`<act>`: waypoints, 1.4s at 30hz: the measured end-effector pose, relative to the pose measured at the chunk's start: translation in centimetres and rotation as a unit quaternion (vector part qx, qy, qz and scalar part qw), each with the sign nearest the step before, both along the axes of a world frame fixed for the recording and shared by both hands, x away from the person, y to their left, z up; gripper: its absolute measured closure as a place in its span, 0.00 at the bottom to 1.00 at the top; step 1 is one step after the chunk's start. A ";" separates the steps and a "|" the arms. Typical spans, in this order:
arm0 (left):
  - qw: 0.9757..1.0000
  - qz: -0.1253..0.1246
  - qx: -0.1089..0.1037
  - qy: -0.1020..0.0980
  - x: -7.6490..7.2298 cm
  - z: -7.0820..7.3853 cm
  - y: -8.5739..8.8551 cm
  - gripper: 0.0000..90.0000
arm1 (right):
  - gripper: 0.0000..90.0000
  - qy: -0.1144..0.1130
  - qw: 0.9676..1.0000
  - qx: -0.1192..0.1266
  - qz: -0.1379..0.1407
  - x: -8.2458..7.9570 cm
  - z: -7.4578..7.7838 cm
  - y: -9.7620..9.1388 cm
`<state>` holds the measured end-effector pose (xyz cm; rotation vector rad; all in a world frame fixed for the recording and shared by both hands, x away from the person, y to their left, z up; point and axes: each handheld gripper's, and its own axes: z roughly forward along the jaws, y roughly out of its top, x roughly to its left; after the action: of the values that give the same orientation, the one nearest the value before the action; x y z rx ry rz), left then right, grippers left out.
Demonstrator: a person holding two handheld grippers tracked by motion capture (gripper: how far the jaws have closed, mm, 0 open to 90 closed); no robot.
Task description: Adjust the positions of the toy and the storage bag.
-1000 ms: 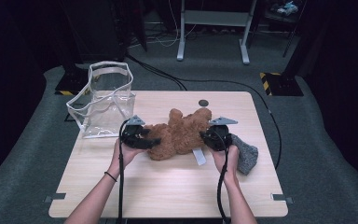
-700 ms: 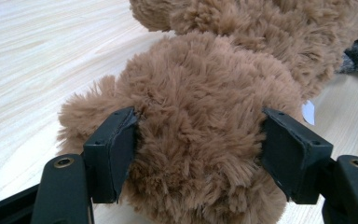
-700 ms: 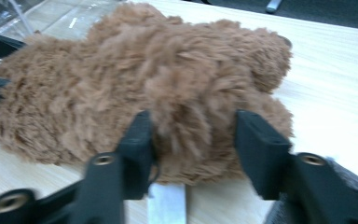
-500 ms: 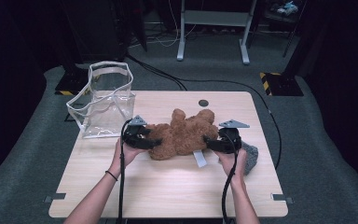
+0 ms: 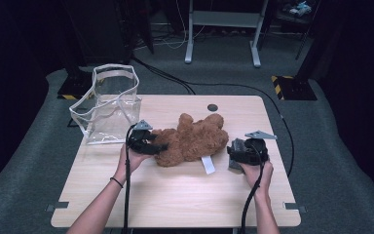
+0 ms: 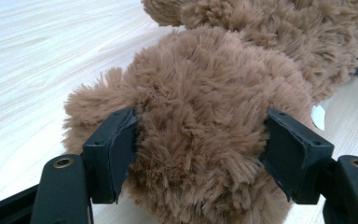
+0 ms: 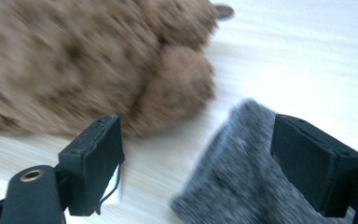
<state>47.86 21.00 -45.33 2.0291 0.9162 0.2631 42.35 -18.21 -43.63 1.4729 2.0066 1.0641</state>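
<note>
Right gripper [image 5: 235, 150] had let go of teddy bear [image 5: 195, 139], moved right, fingers just opening over grey cloth [image 7: 242, 177]; left gripper [image 5: 159, 147] kept fingers clamped on bear, mid-tabletop [image 5: 185, 195].

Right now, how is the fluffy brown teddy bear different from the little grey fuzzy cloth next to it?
The fluffy brown teddy bear is far bigger than the little grey fuzzy cloth. The bear has long shaggy brown fur; the cloth is grey with a short, flat nap. The left gripper squeezes the bear, while the right gripper stands open over the cloth, its jaws having just been opening. Both are soft and lie on the pale wooden table.
</note>
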 end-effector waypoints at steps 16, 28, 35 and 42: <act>1.000 0.001 0.020 -0.012 -0.2 0.4 -0.4 0.30 | 0.16 0.039 0.999 -0.013 -0.013 -0.2 -4.8 -2.5; 1.000 -0.018 0.024 0.007 0.3 -0.3 -0.2 0.34 | 0.16 0.015 0.995 -0.046 0.092 3.1 -2.5 2.1; 0.999 -0.013 0.017 0.024 0.9 -1.1 0.1 0.34 | 0.24 0.020 0.990 -0.057 0.130 4.9 -3.6 4.2; 0.999 -0.032 0.002 0.021 1.2 -1.5 0.2 0.63 | 0.59 -0.006 0.991 -0.048 0.128 5.6 -4.2 4.6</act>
<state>49.07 21.16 -46.79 2.0711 0.8757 0.1884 47.98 -13.61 -47.80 1.1802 2.2487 1.0559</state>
